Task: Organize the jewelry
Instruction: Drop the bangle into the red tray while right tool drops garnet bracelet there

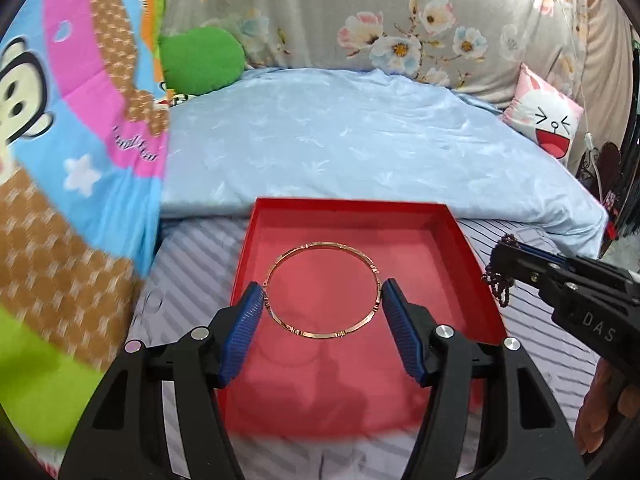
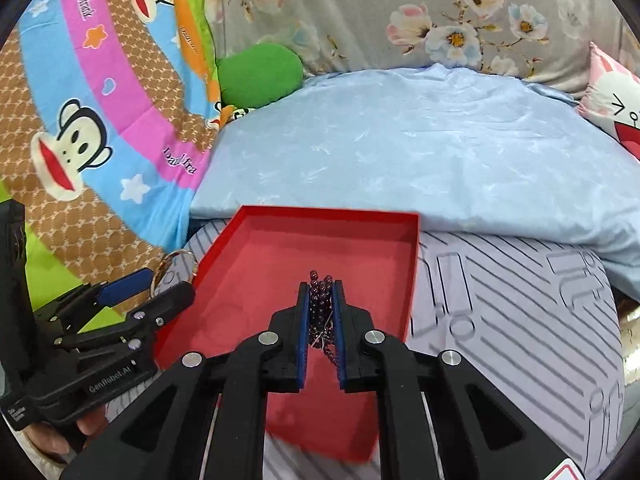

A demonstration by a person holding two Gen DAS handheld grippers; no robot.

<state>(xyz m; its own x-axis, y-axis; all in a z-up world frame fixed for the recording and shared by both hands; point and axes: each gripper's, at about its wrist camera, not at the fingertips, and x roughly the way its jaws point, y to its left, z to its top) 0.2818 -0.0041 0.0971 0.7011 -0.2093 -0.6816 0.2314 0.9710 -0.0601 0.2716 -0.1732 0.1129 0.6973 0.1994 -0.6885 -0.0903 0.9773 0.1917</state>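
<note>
A shallow red box (image 1: 464, 248) lies on the striped bed sheet; it also shows in the right wrist view (image 2: 224, 240). My left gripper (image 1: 322, 290) is shut on a rose-gold bangle (image 1: 320, 246), its blue pads pressing the ring's two sides, held over the box. In the right wrist view the bangle (image 2: 176, 258) and left gripper (image 2: 160, 284) sit at the box's left edge. My right gripper (image 2: 321, 286) is shut on a dark red bead bracelet (image 2: 320, 300) above the box. In the left wrist view the right gripper (image 1: 506, 258) holds the dangling beads (image 1: 498, 284) beside the box's right wall.
A folded light blue quilt (image 1: 352, 140) lies just behind the box. A colourful cartoon monkey blanket (image 1: 72, 152) is on the left, a green cushion (image 1: 200, 60) and floral bedding (image 1: 400, 20) behind, a pink-white face pillow (image 1: 548, 120) at the right.
</note>
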